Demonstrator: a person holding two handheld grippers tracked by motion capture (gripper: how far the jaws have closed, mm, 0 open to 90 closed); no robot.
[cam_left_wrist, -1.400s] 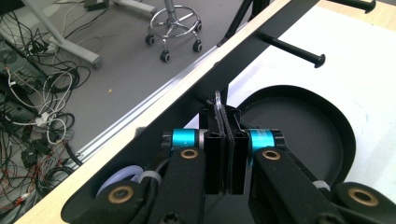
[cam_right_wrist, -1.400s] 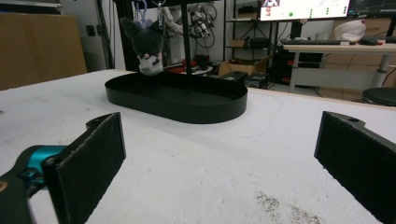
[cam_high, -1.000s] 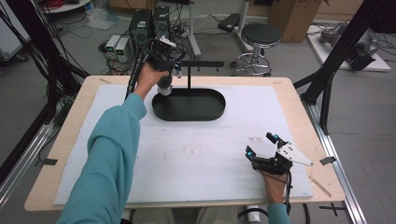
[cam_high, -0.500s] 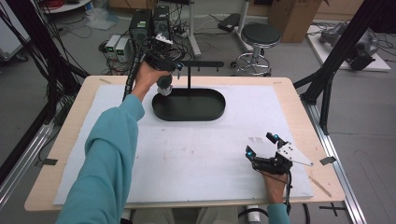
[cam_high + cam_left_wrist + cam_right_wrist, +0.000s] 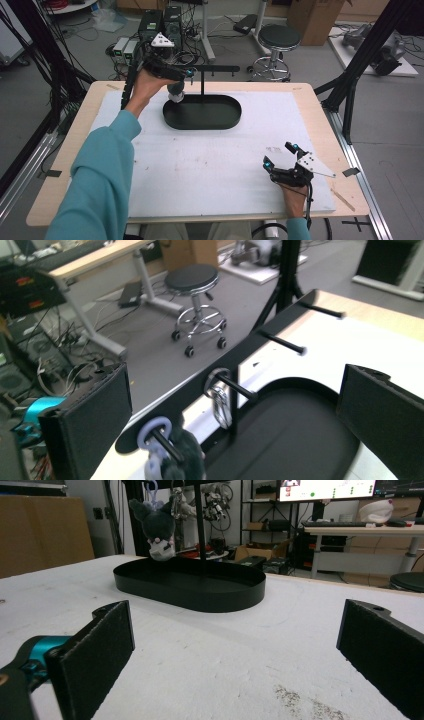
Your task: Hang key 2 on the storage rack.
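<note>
My left tool (image 5: 235,405) sat wide open, empty, right at the rack's crossbar (image 5: 235,365). The plush keychain (image 5: 172,455) hung on the near-end peg just below-left of it. Right tool (image 5: 280,156), also wide, rested on the desk (image 5: 200,170), far off.

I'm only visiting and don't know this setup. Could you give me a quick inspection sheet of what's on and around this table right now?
Surface: wooden table under a white mat, faint specks near the right tool.
Job's things: black oval tray with a peg rack; plush keychain hangs on an end peg, metal ring on the next.
Clutter: nothing seen.
Grippers: left tool open at the rack; right tool open, low over the mat, holding nothing.
Cables: one trails from the right tool.
Surroundings: stool, electronics and wires on the floor, black frame posts.
</note>
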